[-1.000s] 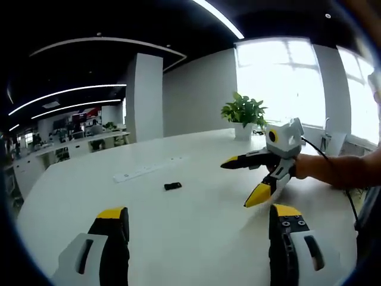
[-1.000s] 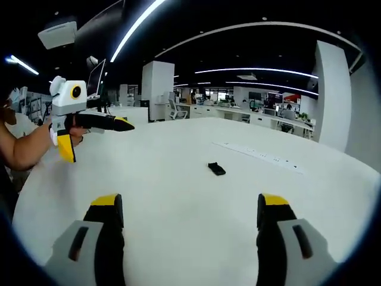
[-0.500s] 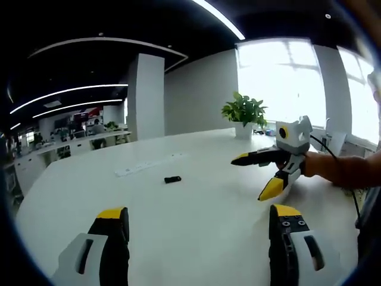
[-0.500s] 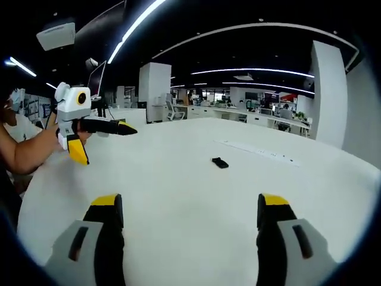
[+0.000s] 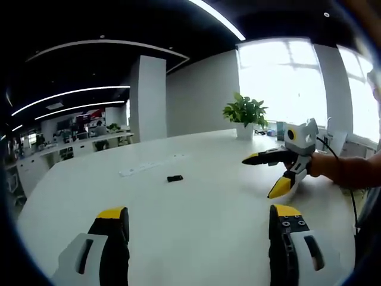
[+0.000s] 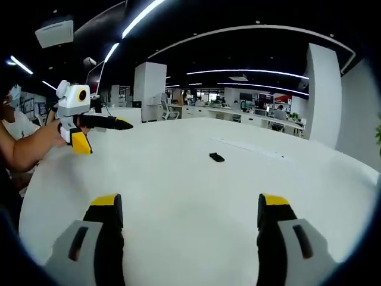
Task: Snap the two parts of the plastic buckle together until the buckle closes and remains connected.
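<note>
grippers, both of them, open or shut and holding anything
Left gripper: open, holding nothing.
Right gripper: open, holding nothing.

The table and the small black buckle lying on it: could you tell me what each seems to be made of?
The table looks like white laminate or a painted board with a smooth satin finish, since it shows soft, even reflections. The buckle looks like dark, dull plastic, though it is too small to judge finely.

My left gripper (image 5: pixel 196 223) and right gripper (image 6: pixel 189 210) match — black jaws, yellow tips, white bodies, dark slots — a black cable trailing.
</note>
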A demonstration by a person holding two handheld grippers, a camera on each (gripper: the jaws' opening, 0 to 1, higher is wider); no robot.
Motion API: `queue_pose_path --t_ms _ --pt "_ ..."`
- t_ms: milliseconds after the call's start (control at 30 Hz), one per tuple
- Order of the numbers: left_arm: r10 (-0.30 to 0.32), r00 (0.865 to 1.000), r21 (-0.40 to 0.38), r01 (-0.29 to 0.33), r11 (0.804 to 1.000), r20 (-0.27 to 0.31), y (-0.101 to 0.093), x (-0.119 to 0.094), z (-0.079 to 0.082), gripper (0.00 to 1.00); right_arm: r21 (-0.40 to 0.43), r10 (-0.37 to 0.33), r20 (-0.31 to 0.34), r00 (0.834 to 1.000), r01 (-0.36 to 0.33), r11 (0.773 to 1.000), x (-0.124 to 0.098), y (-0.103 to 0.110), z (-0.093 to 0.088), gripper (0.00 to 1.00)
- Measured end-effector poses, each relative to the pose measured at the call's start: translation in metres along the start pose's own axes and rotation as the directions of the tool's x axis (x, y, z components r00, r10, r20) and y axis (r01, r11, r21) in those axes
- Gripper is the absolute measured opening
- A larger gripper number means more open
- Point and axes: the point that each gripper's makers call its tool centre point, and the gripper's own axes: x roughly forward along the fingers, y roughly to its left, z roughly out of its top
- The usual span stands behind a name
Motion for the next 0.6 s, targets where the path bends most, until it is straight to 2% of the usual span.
queue_pose_path --t_ms 133,233,600 --pt "0.007 1.000 -0.002 -0.007 1.000 0.006 -0.002 -0.007 -0.003 0.99 -0.006 -0.021 -0.010 1.000 0.020 1.000 -0.002 -0.002 -0.003 0.94" --pt "0.007 1.000 -0.007 -0.007 1.000 0.011 -0.002 -0.010 -0.004 0.99 0.006 -0.029 0.025 0.999 0.029 1.000 -0.014 0.005 0.001 0.94" --pt "0.003 1.000 -0.014 -0.003 1.000 0.016 -0.009 -0.018 -0.009 0.99 -0.002 -0.052 0.039 0.998 0.052 0.999 -0.032 0.013 0.004 0.94"
